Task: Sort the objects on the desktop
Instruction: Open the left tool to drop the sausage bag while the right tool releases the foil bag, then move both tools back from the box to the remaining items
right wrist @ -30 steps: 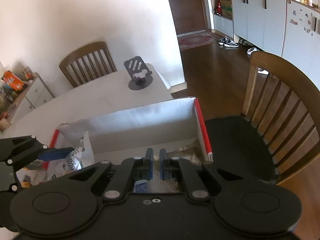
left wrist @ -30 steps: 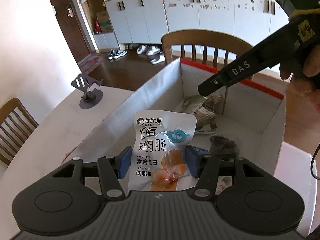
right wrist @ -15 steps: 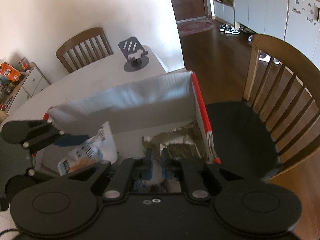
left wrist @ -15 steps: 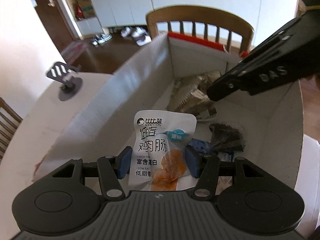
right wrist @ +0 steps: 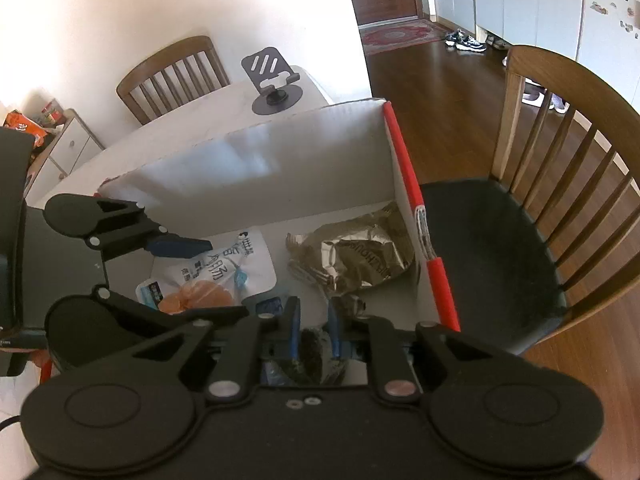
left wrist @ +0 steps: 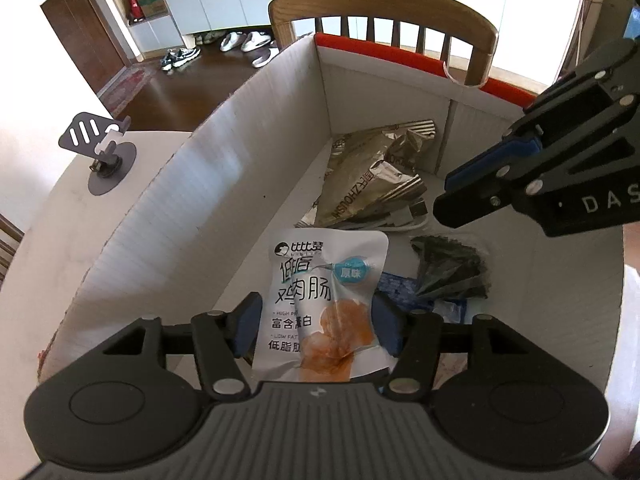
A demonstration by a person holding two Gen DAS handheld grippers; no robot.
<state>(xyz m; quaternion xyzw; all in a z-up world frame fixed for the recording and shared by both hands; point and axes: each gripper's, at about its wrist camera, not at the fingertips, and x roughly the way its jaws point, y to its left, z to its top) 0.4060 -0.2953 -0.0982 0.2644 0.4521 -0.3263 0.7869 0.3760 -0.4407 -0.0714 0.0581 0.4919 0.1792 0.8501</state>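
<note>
My left gripper [left wrist: 318, 326] is shut on a white snack pouch [left wrist: 324, 300] with an orange picture, held over the white cardboard box [left wrist: 224, 184] with a red rim. The pouch also shows in the right wrist view [right wrist: 212, 272], with the left gripper [right wrist: 176, 268] around it. My right gripper [right wrist: 313, 326] is nearly shut with a narrow gap, empty, hanging inside the box above a dark crinkled packet [left wrist: 452, 268]. In the left wrist view the right gripper [left wrist: 460, 196] enters from the right. A silver foil bag [left wrist: 372, 176] lies at the box's far end.
A grey phone stand [left wrist: 100, 148] stands on the white table left of the box. A wooden chair [left wrist: 384, 28] with a dark seat [right wrist: 488, 256] is just beyond the box. A blue packet [left wrist: 396, 288] and a white cable [left wrist: 400, 216] lie in the box.
Both grippers have moved forward and down over the box. The right gripper has dropped lower inside it and its jaws have parted slightly. The pouch stays in the left gripper.
</note>
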